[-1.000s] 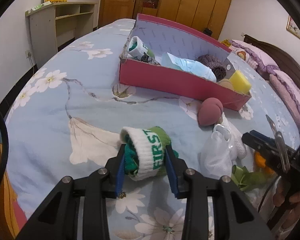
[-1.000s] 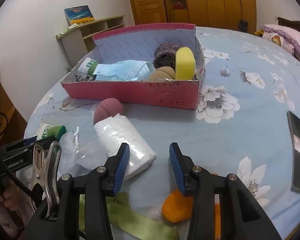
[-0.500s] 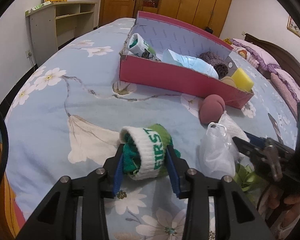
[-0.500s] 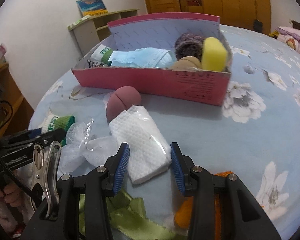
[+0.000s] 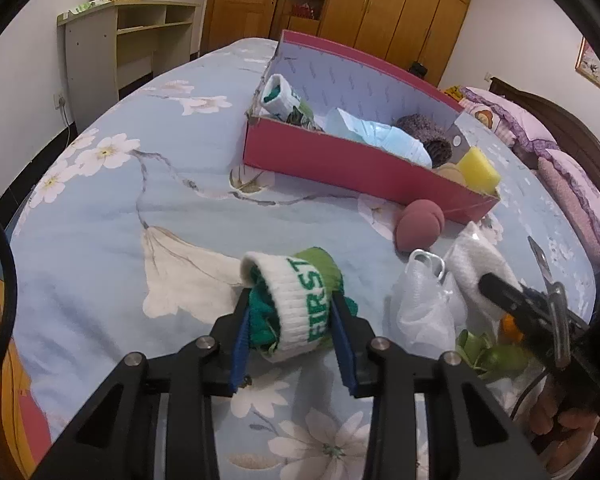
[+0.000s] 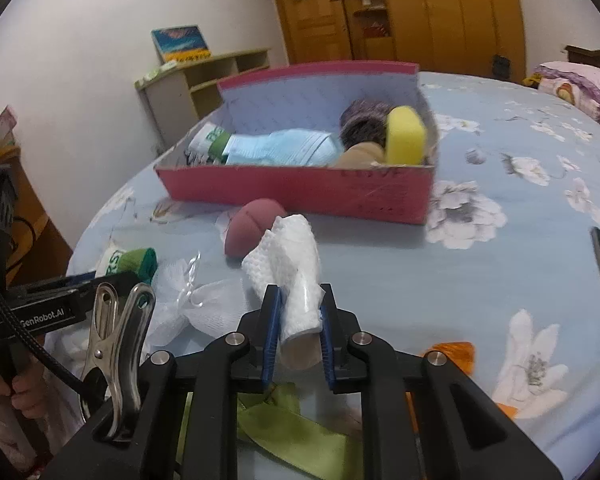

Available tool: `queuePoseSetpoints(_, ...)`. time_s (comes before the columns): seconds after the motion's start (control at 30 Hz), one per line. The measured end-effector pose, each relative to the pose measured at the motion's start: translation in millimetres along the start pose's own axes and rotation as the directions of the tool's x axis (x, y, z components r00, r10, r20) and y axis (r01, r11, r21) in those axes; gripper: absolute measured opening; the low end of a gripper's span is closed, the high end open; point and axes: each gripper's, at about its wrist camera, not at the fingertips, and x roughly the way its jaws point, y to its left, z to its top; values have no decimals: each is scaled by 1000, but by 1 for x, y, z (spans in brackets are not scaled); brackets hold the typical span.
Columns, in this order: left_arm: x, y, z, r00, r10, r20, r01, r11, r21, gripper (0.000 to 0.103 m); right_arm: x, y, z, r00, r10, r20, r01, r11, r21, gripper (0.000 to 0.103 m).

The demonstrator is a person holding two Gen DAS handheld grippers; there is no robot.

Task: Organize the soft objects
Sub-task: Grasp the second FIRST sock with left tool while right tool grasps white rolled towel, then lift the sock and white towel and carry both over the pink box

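While the right tongs point(image 6: 297, 326) squeeze tight on the near end of the white cloth roll point(image 6: 288, 264), the roll sticks out toward 12 o'clock, its far end touching the dark pink ball point(image 6: 249, 229). At 9 o'clock from these tongs lies a crinkly white net bag point(image 6: 188, 300) on the bed point(image 6: 420, 280). A green ribbon point(image 6: 296, 432) lies under the tongs at 6 o'clock, and something orange point(image 6: 452, 350) sits at 4 o'clock.

The left tongs point(image 5: 293, 332) are part way closed, with both blue pads pressing the rolled sock point(image 5: 300, 300), white with green letters. The sock fills the gap between them and pokes out toward 12 o'clock. At 3 o'clock from it are the net bag and the cloth roll.

Farther off, at 1 o'clock from the left tongs, the pink box point(image 5: 340, 160) stands on the bed. It holds another sock point(image 5: 280, 96), a pale blue pack point(image 5: 380, 136), a dark woolly thing point(image 5: 424, 134) and a yellow sponge point(image 5: 480, 168).
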Motion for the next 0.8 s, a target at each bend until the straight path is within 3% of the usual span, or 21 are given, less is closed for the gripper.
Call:
queuePoseSetpoints(0.43, -21, -7, 9, 999, -8, 50, 7, 1000, 18, 37, -24, -4, 6, 995, -51, 89, 49, 999, 17, 19)
queuePoseSetpoints(0.8, -25, -22, 42, 996, -22, 88, 15, 997, 75, 37, -29, -5, 14, 994, -30, 100, 29, 999, 13, 19)
